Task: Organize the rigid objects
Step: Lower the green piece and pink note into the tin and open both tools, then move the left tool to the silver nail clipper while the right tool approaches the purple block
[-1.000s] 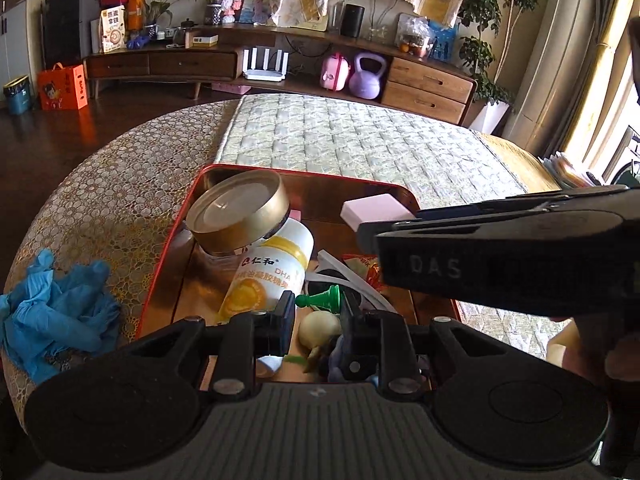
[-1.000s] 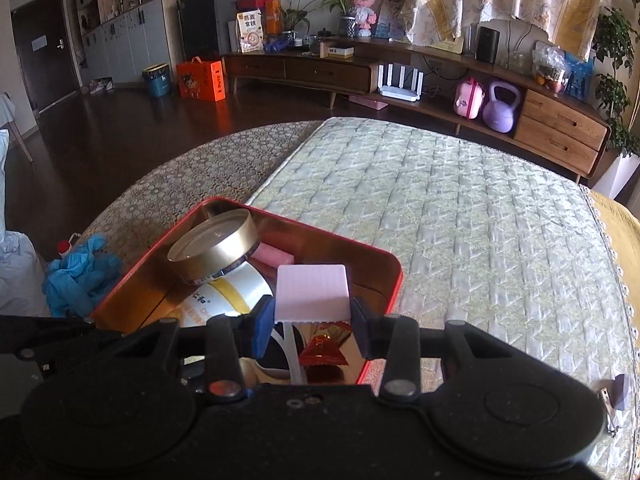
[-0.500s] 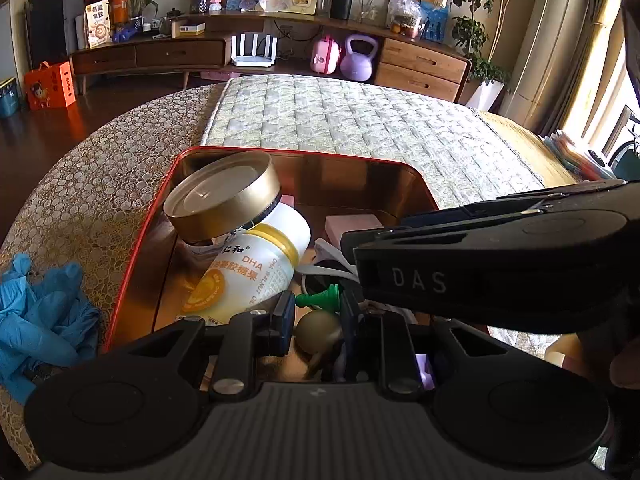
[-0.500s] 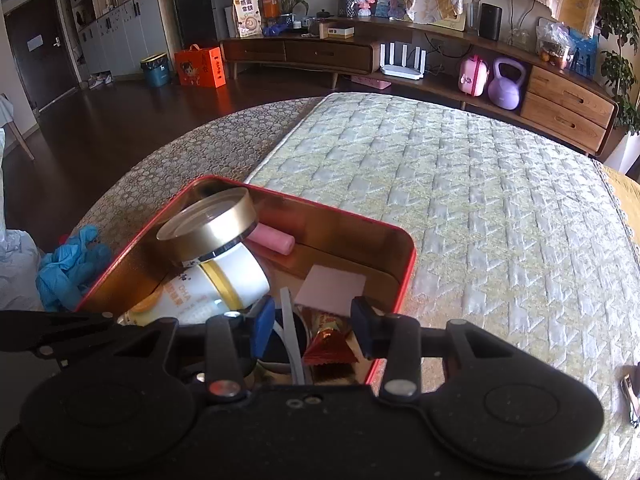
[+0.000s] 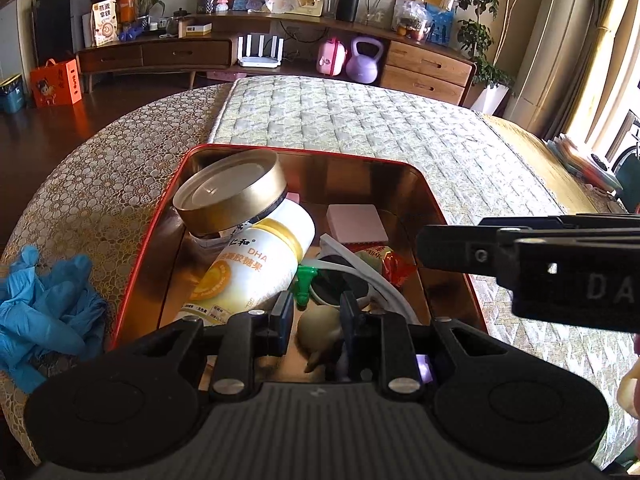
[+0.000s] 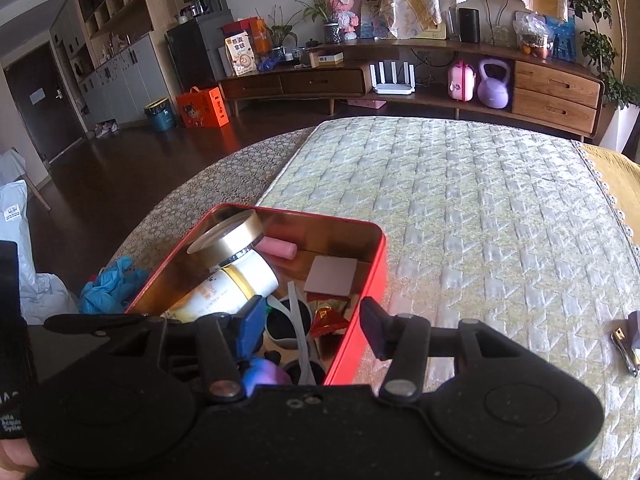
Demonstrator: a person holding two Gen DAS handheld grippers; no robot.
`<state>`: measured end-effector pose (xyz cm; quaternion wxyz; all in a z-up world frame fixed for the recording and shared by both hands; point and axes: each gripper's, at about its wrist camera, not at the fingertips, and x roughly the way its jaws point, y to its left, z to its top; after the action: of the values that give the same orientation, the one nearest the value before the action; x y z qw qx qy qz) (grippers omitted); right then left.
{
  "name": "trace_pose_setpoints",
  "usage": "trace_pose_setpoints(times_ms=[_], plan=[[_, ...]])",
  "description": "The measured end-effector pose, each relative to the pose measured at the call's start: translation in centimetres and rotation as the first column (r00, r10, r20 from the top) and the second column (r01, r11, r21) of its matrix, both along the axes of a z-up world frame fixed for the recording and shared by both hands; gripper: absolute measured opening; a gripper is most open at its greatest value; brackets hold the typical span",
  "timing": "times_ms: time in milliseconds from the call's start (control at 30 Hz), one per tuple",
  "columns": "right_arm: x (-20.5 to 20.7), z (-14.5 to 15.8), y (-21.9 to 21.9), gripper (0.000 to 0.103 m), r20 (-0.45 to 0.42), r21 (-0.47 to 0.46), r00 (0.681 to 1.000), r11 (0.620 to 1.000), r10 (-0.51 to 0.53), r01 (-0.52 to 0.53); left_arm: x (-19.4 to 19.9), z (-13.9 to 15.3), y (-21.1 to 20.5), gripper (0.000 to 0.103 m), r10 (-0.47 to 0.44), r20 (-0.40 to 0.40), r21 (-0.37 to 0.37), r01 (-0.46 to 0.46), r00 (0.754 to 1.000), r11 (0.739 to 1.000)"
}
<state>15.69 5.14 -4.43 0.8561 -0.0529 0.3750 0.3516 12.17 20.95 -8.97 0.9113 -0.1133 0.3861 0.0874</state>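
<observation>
A red tin lies on the bed. Inside it are a white bottle with a gold lid, white sunglasses and a red packet. A pink block rests flat at the tin's far right. Over the tin's near right wall, my right gripper has its jaws opening and grips nothing. At the tin's near end, my left gripper stands narrow, and a beige bulb fills the gap between its pads.
Blue gloves lie crumpled left of the tin. A small metal tool lies on the quilted mattress at the right. A pink roll sits at the tin's back wall. A wooden sideboard stands beyond the bed.
My right gripper held the pink block above the tin, let it go, opened wider and drew back to the right. The block now lies in the tin. The left gripper stayed put.
</observation>
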Motion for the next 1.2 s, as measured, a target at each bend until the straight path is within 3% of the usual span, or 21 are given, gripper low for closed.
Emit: trace_pose_setpoints(times_ms=[567,1100,1167,1200], plan=[[-6.0,1.8,-6.4,0.063,0.039,0.119,0.997,0.991,-0.064,0.059,-4.2,3.4,-2.9,0.028,0.022,0.077,-0.013,-0.021,0.997,1.0],[-8.7,1.3,-15.0,0.077,0.013,0.16,0.974,0.962,-0.226,0.222,-6.7,4.5,-9.4,0.029,-0.034,0.076,-0.007,0.035,0.997,0.999],[-8.7,1.2,-15.9,0.08,0.016,0.161,0.97,0.958,-0.244,0.239,-6.6,4.6,-10.2,0.035,-0.043,0.076,-0.001,0.044,0.996,0.999],[-8.7,1.0,-16.4,0.081,0.019,0.16,0.967,0.955,-0.255,0.249,-6.5,4.6,-10.6,0.052,-0.046,0.077,-0.001,0.046,0.996,0.999]])
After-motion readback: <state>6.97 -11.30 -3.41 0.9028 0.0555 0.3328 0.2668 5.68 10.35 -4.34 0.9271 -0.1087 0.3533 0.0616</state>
